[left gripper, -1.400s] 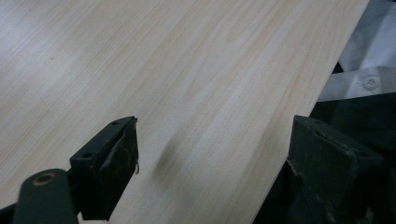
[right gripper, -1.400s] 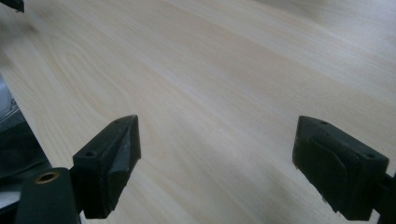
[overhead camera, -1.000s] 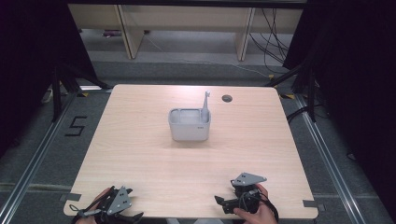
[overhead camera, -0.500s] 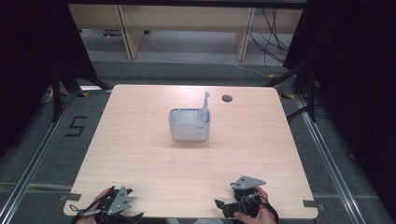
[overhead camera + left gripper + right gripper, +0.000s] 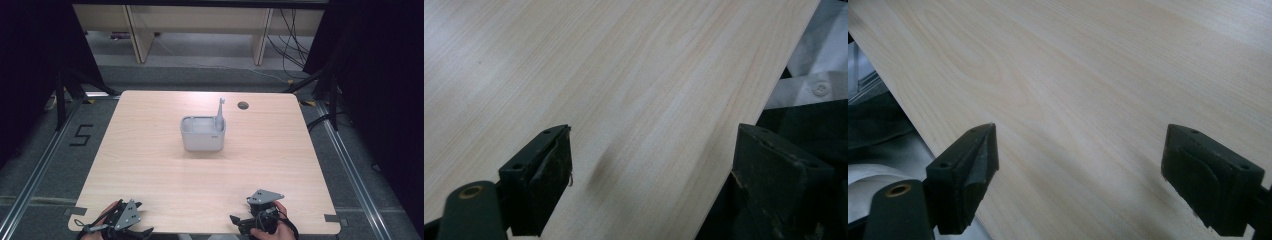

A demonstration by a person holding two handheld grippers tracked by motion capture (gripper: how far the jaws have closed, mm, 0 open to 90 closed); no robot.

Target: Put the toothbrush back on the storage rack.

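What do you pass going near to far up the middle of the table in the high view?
Right claw at the near edge → bare wood of the table → grey bin → brush standing in the bin's far right corner → round hole near the far edge.

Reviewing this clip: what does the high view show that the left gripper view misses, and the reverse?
The high view alone takes in the grey bin mid-table with a brush standing in it, the round hole behind it, and both grippers, left and right, at the near edge. The left gripper view alone shows its jaws wide apart with nothing between, and white cloth with a button past the edge. Both show the table.
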